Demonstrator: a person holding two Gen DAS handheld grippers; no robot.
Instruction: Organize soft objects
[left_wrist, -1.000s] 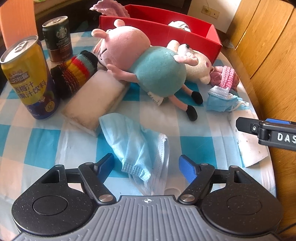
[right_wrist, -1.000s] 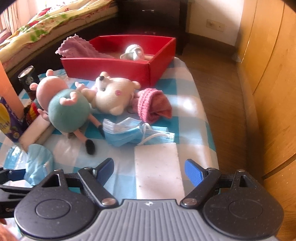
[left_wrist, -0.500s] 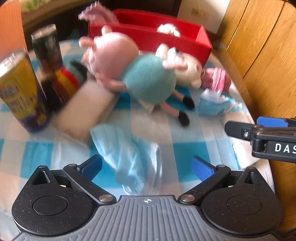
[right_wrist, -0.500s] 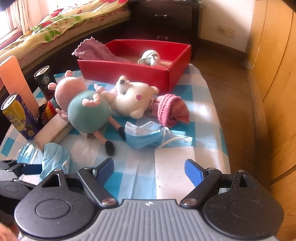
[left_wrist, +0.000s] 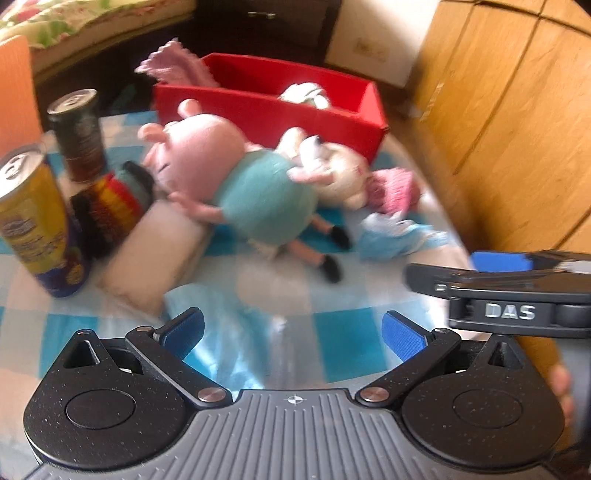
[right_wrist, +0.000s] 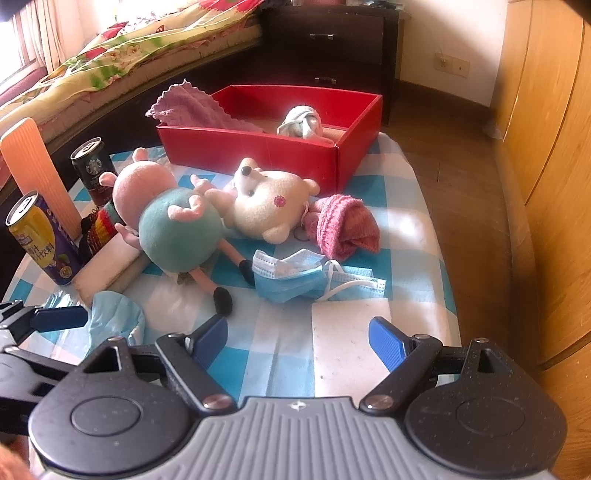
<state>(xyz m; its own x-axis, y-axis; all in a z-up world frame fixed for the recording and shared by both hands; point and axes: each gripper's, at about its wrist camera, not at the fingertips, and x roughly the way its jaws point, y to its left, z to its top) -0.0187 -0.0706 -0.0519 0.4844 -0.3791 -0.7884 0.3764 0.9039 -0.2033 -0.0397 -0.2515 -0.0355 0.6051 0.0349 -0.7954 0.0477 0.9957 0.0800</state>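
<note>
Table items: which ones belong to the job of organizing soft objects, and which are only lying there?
Belong to the job:
pig plush
bear plush
pink knit hat
blue face mask
striped sock
red box

Only lying there:
yellow can
dark coffee can

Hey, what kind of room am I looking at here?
Most likely a bedroom: a bed with a floral quilt, a dark chest of drawers against the wall, and wooden wardrobe doors beside the table.
</note>
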